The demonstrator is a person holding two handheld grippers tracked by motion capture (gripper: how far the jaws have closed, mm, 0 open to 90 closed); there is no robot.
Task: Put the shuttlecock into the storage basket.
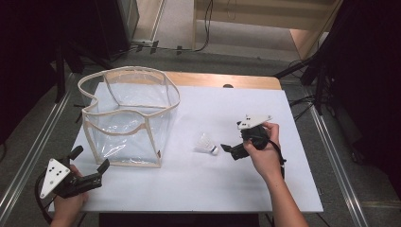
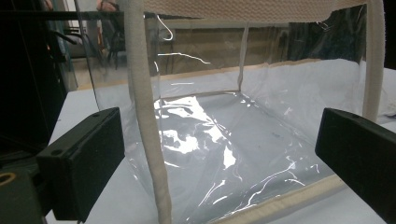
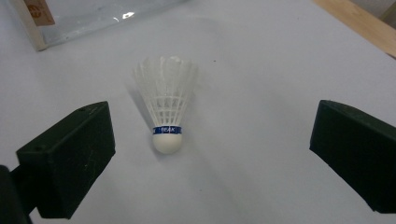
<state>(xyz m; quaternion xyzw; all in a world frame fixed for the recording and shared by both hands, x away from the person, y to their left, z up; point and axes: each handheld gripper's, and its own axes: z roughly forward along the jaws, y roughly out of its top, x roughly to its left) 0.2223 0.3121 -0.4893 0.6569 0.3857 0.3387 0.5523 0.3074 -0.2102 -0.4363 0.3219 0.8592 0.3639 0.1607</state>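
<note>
Right claw [image 1: 228, 148], jaws wide apart and empty, faces the shuttlecock [image 1: 206, 144] lying on the counter [image 1: 265, 189]; left claw [image 1: 90, 158], equally spread, fronts the clear bag [image 1: 127, 116].

Black grippers [image 1: 90, 160] with blocky jaws (grey three-cornered plates on top), bare forearms.

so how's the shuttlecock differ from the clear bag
The shuttlecock is small, white and opaque; the bag is far bigger and see-through with cream trim. The shuttlecock lies on its side; the bag stands upright, mouth open. The shuttlecock sits before the open right tongs, the bag before the left tongs. Both rest on the white table, ungripped.
</note>
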